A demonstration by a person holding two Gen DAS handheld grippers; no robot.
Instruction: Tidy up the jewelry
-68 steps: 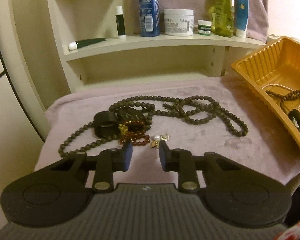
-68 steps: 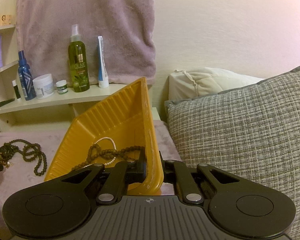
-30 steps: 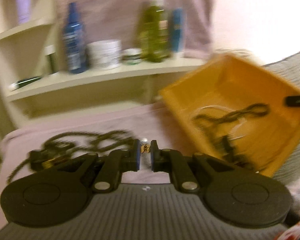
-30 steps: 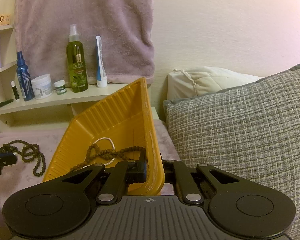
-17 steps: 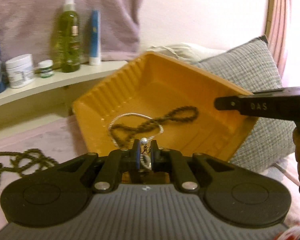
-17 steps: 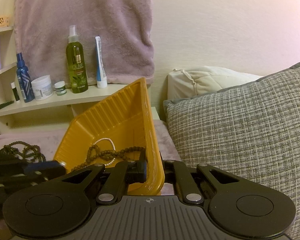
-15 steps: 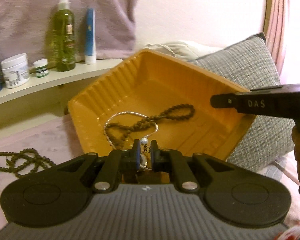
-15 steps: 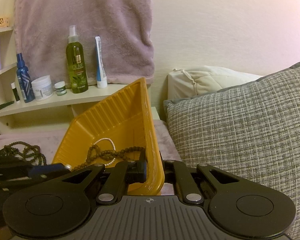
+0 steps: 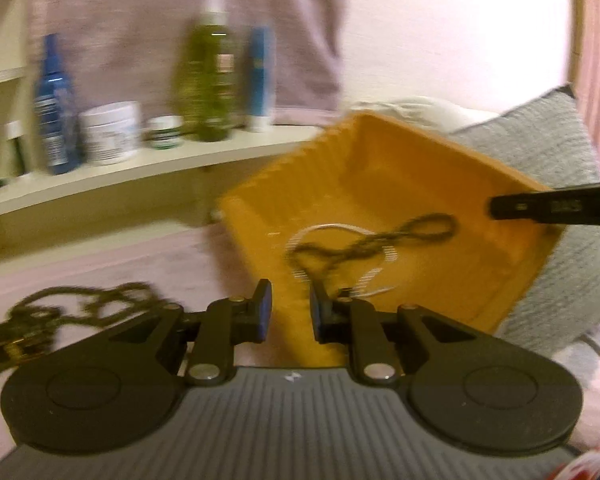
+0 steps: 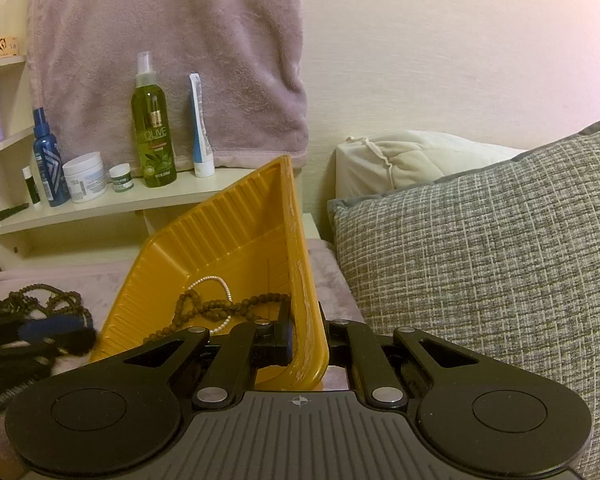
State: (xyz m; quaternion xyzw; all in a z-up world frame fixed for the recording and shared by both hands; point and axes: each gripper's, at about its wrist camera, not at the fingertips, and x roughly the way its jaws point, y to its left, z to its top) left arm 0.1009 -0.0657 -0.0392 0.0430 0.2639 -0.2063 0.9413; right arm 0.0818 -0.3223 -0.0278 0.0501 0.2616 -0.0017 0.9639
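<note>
Left wrist blurred; left claw (image 9: 290, 312) just parted, empty.

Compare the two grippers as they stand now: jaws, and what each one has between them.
The left gripper has just been opening and stands apart with nothing between its pads; the right gripper is shut on the orange tray, clamping its wall. Left hangs beside the tray; right props it tilted. Both are black two-finger tools.
</note>
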